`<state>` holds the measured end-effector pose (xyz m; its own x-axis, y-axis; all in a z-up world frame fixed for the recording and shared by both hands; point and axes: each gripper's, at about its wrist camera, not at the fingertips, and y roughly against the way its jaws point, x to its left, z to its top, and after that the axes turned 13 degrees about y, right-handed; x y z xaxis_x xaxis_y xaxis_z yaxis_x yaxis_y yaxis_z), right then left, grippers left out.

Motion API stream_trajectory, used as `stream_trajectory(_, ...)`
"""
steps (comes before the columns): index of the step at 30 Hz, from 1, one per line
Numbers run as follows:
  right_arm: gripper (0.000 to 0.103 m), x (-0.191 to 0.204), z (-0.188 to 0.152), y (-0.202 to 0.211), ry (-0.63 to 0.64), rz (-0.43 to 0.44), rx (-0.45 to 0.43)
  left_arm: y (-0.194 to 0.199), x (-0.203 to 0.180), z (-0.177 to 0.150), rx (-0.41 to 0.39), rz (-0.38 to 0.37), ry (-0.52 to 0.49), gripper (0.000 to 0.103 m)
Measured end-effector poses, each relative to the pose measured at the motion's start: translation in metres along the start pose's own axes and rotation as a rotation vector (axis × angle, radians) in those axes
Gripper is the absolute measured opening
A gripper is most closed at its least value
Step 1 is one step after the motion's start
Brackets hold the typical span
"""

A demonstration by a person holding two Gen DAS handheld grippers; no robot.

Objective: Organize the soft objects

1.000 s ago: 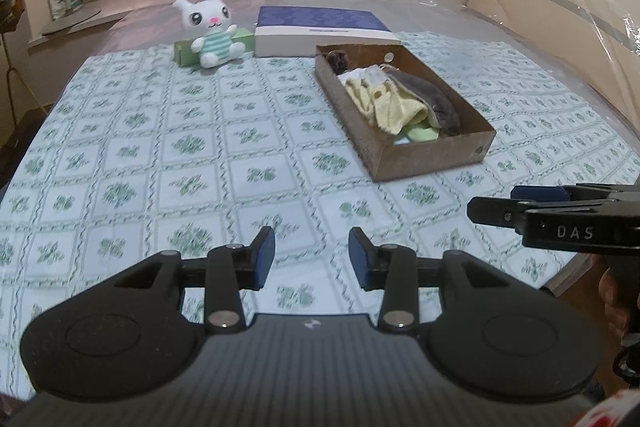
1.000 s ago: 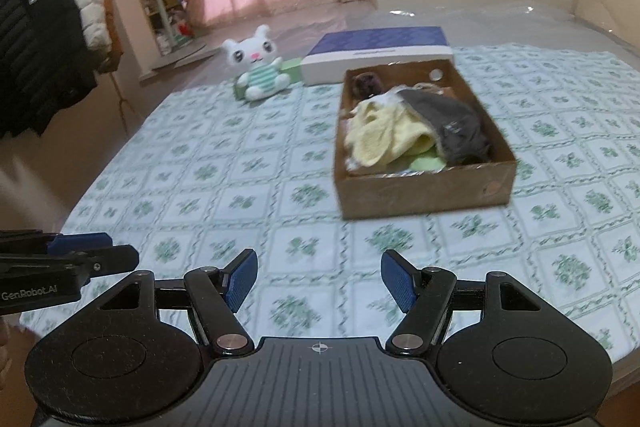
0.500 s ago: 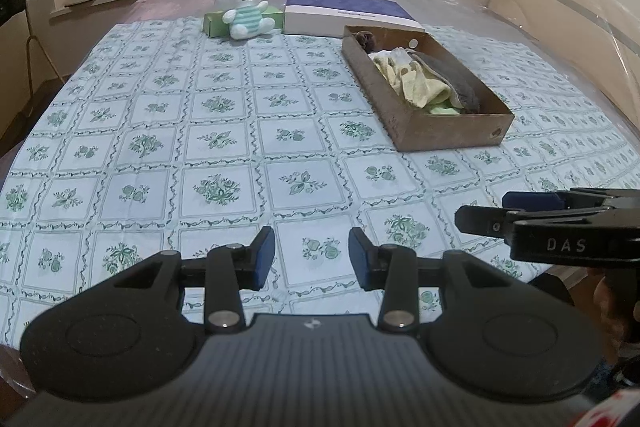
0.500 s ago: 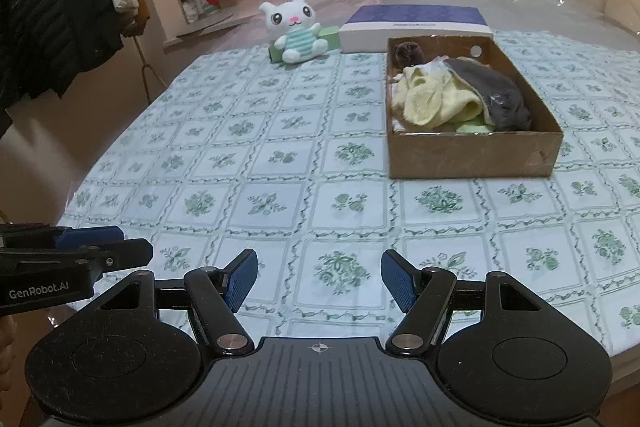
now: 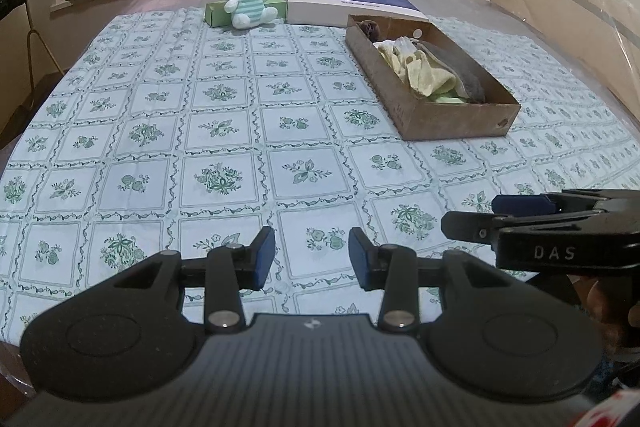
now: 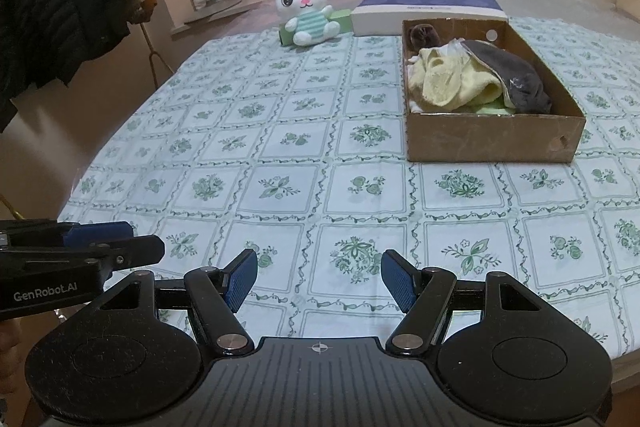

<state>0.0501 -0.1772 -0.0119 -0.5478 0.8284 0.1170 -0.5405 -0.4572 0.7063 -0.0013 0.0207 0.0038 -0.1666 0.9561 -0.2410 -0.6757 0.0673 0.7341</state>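
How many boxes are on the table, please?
3: an open cardboard box with cloths inside at the right, a blue-topped flat box behind it, and a green box behind the plush rabbit. Others may be hidden.

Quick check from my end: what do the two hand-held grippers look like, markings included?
Both are matte black with round side discs and blue ribbed pads. The left hand-held gripper reads "GenRobot.AI" on its side; the right hand-held gripper reads "DAS". No cables or sleeves show.
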Motion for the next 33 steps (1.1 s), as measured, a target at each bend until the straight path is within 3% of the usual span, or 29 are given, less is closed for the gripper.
stream_trajectory(33,0.068,-0.0027,0.0020,-0.0042,-0.010,0.004,0.002,-0.0074,-0.0032,0.0049,0.005,0.005,-0.009,0.038)
